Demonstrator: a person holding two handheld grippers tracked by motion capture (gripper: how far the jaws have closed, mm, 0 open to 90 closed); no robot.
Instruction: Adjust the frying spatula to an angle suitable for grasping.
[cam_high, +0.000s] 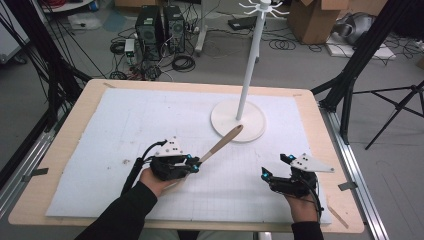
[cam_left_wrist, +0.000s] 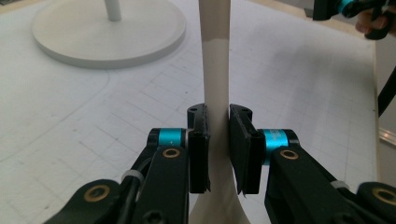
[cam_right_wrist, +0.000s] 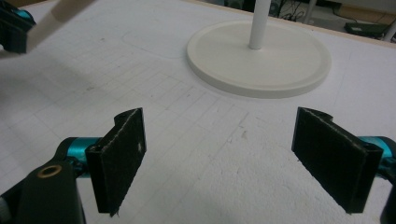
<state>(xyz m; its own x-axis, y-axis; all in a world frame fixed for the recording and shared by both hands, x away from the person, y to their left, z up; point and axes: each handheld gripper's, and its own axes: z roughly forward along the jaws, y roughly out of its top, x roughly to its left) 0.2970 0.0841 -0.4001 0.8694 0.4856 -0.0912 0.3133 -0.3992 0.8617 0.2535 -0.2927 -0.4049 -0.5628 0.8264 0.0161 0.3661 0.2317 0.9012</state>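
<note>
Wooden spoon (cam_left_wrist: 215, 70) sits clamped in the left claw (cam_left_wrist: 218, 144), pointing stand-ward; right claw (cam_right_wrist: 233, 158) gapes empty.

Between the left gripper (cam_left_wrist: 218, 149) fingers (cam_left_wrist: 198, 154), the spoon handle (cam_left_wrist: 215, 70) looks smooth, matt pale wood. Right gripper (cam_right_wrist: 233, 161) pads (cam_right_wrist: 122, 151) are rough and felt-like. Beyond them: grainy white foam mat (cam_right_wrist: 196, 154), satin white plastic-looking stand base (cam_right_wrist: 289, 70).

My left gripper (cam_high: 194, 165) has the pale end of a wooden utensil (cam_high: 222, 143) pinched, the handle angling up toward the white stand (cam_high: 238, 120). My right gripper (cam_high: 264, 174) just rests on the white mat (cam_high: 125, 120), holding nothing.
</note>
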